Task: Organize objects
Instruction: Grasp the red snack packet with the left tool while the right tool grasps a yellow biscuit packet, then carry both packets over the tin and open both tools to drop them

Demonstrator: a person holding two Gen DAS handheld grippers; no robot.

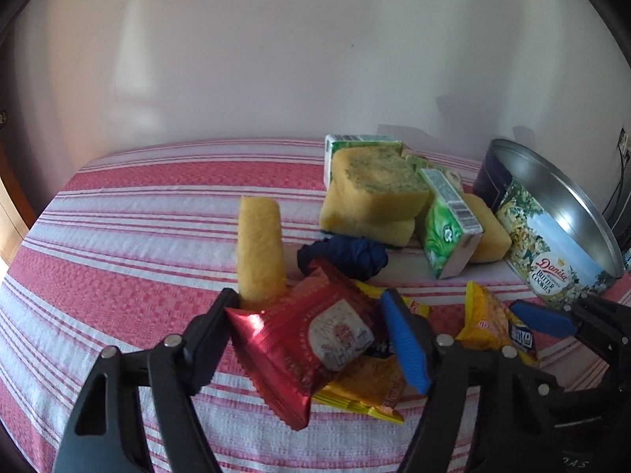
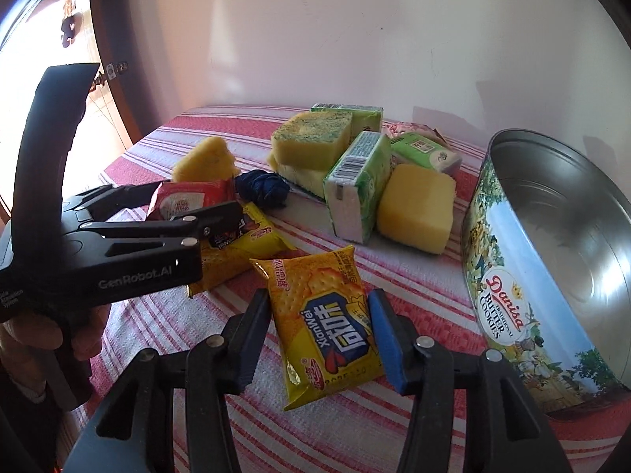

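Closing in on two snack packets at once: the left gripper [image 1: 311, 339] has its jaws on either side of the red packet [image 1: 303, 339], pads pressing its crinkled edges, while the right gripper [image 2: 319, 335] is clamped on the yellow cracker packet [image 2: 327, 323], which sits tilted between the pads. Both packets lie on the striped cloth [image 1: 118, 236], with the open cookie tin [image 2: 552, 244] at three o'clock of the right gripper. This looks like the pick-up step; the next move probably calls for lifting each packet clear and carrying it over the tin's rim. Hard to make out: a second yellow packet [image 1: 366, 390] is half buried under the red one, and the tin's lower edge is cut off behind the gripper frame.
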